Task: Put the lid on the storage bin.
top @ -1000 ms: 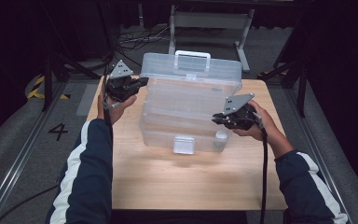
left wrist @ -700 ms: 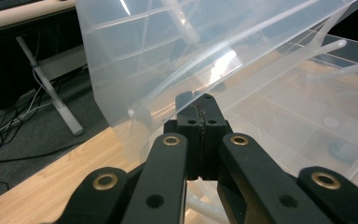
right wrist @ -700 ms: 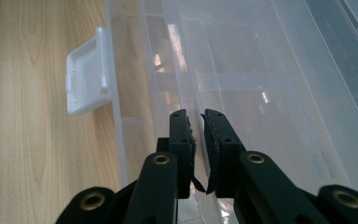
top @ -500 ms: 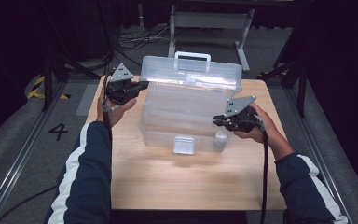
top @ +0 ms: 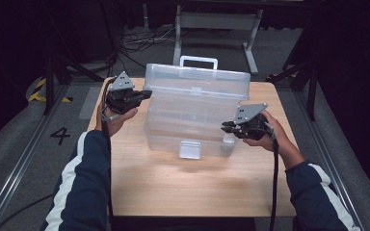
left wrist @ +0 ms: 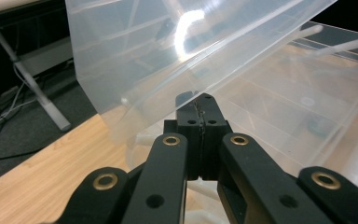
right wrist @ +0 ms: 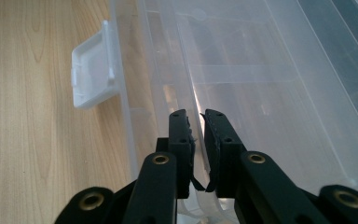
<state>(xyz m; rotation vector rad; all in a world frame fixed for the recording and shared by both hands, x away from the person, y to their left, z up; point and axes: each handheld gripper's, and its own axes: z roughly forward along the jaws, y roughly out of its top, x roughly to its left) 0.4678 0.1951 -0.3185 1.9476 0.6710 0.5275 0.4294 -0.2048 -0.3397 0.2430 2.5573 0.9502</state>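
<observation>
A clear plastic storage box (top: 192,126) stands on the wooden table (top: 173,185). Its lid (top: 197,83) is tilted up at the front, with a white handle (top: 199,60) on top. My left gripper (top: 147,93) is shut at the lid's left end, its tips (left wrist: 200,100) against the lower edge of the lid (left wrist: 168,46). My right gripper (top: 225,126) is at the box's right front. Its jaws (right wrist: 196,116) are pinched on the thin clear rim of the base (right wrist: 261,70). A white latch (top: 190,149) hangs on the front wall, also seen beside the right jaws (right wrist: 91,77).
Bare wood lies in front of the box toward the person. Behind the table stand a grey metal frame (top: 217,21) and loose cables (top: 135,41) on the floor. A rail and a "4" marking (top: 60,135) run along the floor at the left.
The lid's front edge has risen, and the left gripper has gone up with it. The right gripper has stayed at the box's right front.
</observation>
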